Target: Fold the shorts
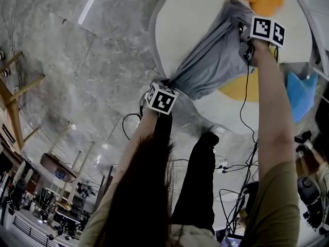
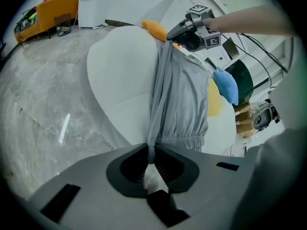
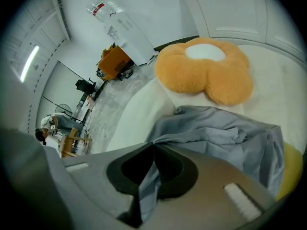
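Note:
The grey shorts (image 1: 213, 58) hang stretched between my two grippers above the white round table (image 1: 177, 32). My left gripper (image 1: 165, 85) is shut on the elastic waistband end (image 2: 151, 150) near the table's near edge. At the far side my right gripper (image 1: 247, 44) is shut on the shorts' other end (image 3: 152, 143), close to the orange flower cushion (image 3: 206, 71). In the left gripper view the shorts (image 2: 180, 99) run taut up to the right gripper (image 2: 175, 32). The cloth sags and wrinkles in the right gripper view (image 3: 225, 131).
A yellow cushion (image 1: 239, 89) lies on the table under the shorts, a blue soft thing (image 1: 300, 94) beyond the table's right edge. Cables (image 1: 234, 166) trail over the marble floor (image 1: 82, 76). An orange cart (image 2: 48, 13) stands far off. A person (image 3: 53, 123) is in the background.

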A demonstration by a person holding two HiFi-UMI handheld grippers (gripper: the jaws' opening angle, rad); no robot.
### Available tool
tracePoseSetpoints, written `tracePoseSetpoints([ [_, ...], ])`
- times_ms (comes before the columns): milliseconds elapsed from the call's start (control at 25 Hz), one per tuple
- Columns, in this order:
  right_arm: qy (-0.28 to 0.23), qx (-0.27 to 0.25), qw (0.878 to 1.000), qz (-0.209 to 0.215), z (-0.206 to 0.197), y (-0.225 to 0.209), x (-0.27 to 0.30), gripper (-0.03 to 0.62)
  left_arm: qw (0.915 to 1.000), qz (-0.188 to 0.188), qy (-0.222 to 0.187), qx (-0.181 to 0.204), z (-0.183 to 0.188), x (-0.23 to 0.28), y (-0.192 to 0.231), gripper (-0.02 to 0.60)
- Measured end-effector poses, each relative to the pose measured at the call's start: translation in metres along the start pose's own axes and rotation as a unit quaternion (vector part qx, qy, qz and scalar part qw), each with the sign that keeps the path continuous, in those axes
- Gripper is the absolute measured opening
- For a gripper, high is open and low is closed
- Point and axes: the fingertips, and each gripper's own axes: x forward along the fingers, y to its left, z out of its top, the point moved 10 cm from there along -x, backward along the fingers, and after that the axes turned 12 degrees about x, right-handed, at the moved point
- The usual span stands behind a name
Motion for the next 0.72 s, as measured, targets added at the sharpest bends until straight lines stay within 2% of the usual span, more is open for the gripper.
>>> tracePoseSetpoints([
  [80, -0.015, 0.007, 1.0, -0.001, 0.0, -0.001, 0.001, 0.015, 0.9999, 0.004, 0.006, 0.011, 0.002, 0.002, 0.0, 0.045],
  [160, -0.029, 0.012, 0.999, 0.005, 0.0, 0.0, -0.003, 0.06, 0.9997, 0.003, 0.013, 0.02, 0.003, 0.003, 0.0, 0.091],
  [200, -0.032, 0.012, 0.999, 0.011, 0.001, 0.002, -0.006, 0.139, 0.9996, -0.002, 0.017, 0.02, 0.002, 0.003, 0.0, 0.138],
  [240, -0.032, 0.01, 0.999, 0.019, 0.002, 0.003, -0.01, 0.25, 0.9996, -0.009, 0.021, 0.019, 0.002, 0.003, 0.0, 0.194],
  [280, -0.032, 0.005, 0.999, 0.029, 0.002, 0.006, -0.015, 0.306, 0.9995, -0.015, 0.024, 0.016, 0.001, 0.002, 0.0, 0.254],
  [400, -0.046, -0.014, 0.998, 0.047, 0.005, 0.015, -0.036, 0.308, 0.9992, -0.026, 0.026, 0.015, 0.0, -0.009, 0.0, 0.296],
  [520, -0.078, -0.006, 0.996, 0.05, -0.001, 0.019, -0.068, 0.308, 0.9989, -0.035, 0.024, 0.021, 0.0, -0.03, 0.0, 0.308],
  [640, -0.097, 0.019, 0.995, 0.029, -0.022, 0.014, -0.109, 0.308, 0.9985, -0.044, 0.021, 0.026, 0.006, -0.064, -0.008, 0.308],
  [720, -0.115, 0.045, 0.992, 0.006, -0.046, 0.009, -0.136, 0.308, 0.9973, -0.048, 0.021, 0.051, 0.012, -0.09, -0.009, 0.308],
])
